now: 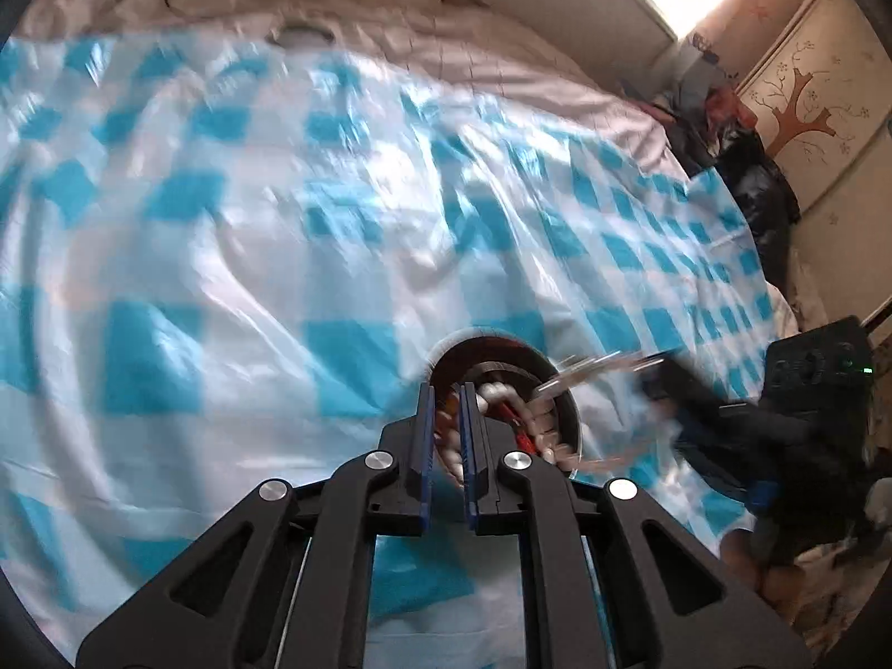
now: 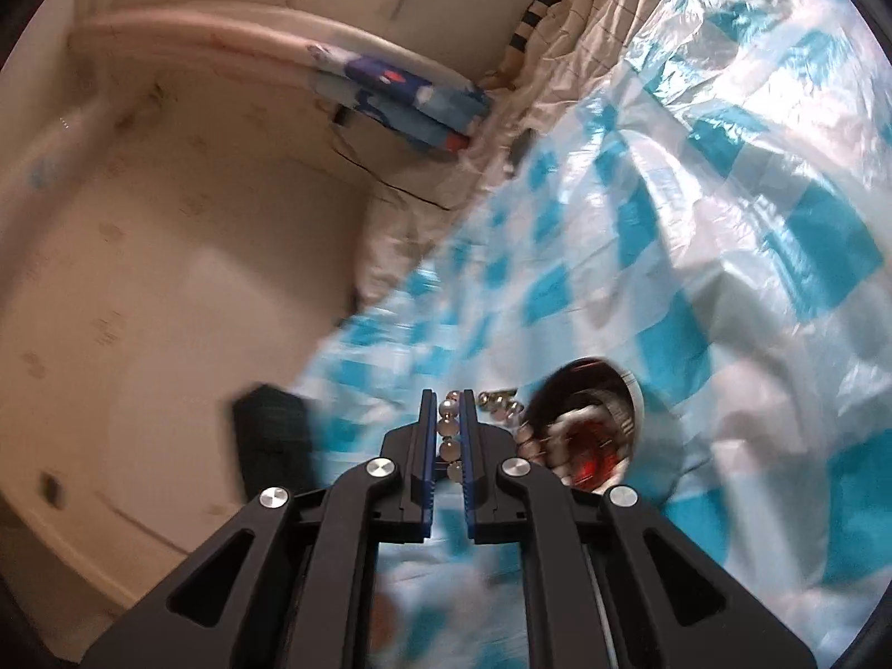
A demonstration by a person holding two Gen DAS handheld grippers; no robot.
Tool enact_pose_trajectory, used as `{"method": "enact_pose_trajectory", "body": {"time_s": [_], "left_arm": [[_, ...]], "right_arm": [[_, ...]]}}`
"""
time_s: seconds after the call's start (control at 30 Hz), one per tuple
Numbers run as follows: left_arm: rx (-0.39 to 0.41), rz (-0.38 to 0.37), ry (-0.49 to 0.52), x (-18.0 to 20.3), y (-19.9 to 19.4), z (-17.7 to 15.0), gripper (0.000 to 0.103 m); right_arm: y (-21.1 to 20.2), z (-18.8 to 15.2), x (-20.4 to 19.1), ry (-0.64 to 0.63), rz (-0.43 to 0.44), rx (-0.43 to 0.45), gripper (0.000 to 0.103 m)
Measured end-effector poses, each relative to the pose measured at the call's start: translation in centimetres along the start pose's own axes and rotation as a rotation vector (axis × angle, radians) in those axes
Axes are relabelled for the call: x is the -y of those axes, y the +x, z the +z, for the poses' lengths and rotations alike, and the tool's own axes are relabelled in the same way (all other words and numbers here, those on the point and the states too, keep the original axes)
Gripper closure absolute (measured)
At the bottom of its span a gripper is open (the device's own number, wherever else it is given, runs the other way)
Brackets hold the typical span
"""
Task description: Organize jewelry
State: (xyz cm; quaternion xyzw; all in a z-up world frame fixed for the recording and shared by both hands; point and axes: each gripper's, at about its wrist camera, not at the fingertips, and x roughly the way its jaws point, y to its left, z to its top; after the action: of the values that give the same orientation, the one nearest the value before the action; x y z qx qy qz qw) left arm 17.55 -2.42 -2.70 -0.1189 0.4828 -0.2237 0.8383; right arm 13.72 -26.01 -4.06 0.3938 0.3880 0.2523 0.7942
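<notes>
Gripping the round tin (image 1: 504, 401) by its near rim, the left gripper (image 1: 446, 435) stood nearly closed on the wall, while the right gripper (image 2: 449, 435) was clamped on a bead strand (image 2: 447, 428) just beside that tin, above the checked sheet (image 1: 223, 223). The strand could snag the rim or slip free, spilling beads outside. No readable writing showed.
</notes>
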Motion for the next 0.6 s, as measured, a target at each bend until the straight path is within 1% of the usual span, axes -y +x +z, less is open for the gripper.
{"method": "enact_pose_trajectory", "body": {"time_s": [0.03, 0.07, 0.1, 0.13, 0.2, 0.23, 0.27, 0.3, 0.33, 0.37, 0.4, 0.43, 0.47, 0.53, 0.6], "left_arm": [[0.021, -0.005, -0.003, -0.2, -0.8, 0.3, 0.092], [0.049, -0.011, -0.012, -0.5, -1.8, 0.5, 0.089], [0.063, -0.015, -0.019, -0.7, -2.3, 0.6, 0.084], [0.079, -0.022, -0.032, -1.0, -3.0, 0.6, 0.081], [0.089, -0.041, -0.054, -1.2, -3.7, 0.5, 0.077], [0.090, -0.043, -0.054, -1.2, -4.0, 0.4, 0.076], [0.090, -0.040, -0.049, -1.0, -4.2, 0.3, 0.072], [0.091, -0.038, -0.041, -0.8, -4.4, 0.1, 0.065], [0.093, -0.041, -0.036, -0.5, -4.6, -0.1, 0.061], [0.089, -0.046, -0.024, -0.1, -4.7, -0.5, 0.057], [0.079, -0.043, -0.011, 0.2, -4.6, -0.8, 0.055], [0.072, -0.039, -0.001, 0.4, -4.7, -1.3, 0.054], [0.060, -0.032, 0.016, 0.7, -4.5, -1.7, 0.051], [0.044, -0.022, 0.039, 1.0, -4.3, -2.6, 0.050], [0.036, 0.013, 0.067, 1.3, -4.3, -3.6, 0.047]], "right_arm": [[0.9, -0.2, 0.1, -0.010, -0.027, -0.025, 0.092], [1.6, -0.4, 0.3, -0.023, -0.058, -0.052, 0.085], [1.9, -0.8, 0.3, -0.043, -0.129, -0.061, 0.077], [1.9, -1.0, 0.3, -0.059, -0.175, -0.051, 0.068], [1.1, -1.2, 0.1, -0.080, -0.239, -0.020, 0.066], [0.5, -1.1, -0.2, -0.093, -0.270, 0.002, 0.062], [-0.4, -1.1, -0.7, -0.118, -0.296, 0.033, 0.059], [-0.9, -1.1, -1.0, -0.134, -0.308, 0.045, 0.058], [-1.5, -1.2, -1.4, -0.153, -0.318, 0.055, 0.054], [-1.9, -1.3, -1.7, -0.166, -0.328, 0.061, 0.043], [-2.5, -1.6, -1.9, -0.177, -0.340, 0.065, 0.036], [-2.8, -1.8, -2.0, -0.185, -0.343, 0.064, 0.032], [-3.2, -2.1, -2.0, -0.191, -0.344, 0.054, 0.032], [-3.6, -2.7, -2.2, -0.205, -0.366, 0.028, 0.032], [-4.2, -3.4, -2.1, -0.223, -0.394, 0.009, 0.029]]}}
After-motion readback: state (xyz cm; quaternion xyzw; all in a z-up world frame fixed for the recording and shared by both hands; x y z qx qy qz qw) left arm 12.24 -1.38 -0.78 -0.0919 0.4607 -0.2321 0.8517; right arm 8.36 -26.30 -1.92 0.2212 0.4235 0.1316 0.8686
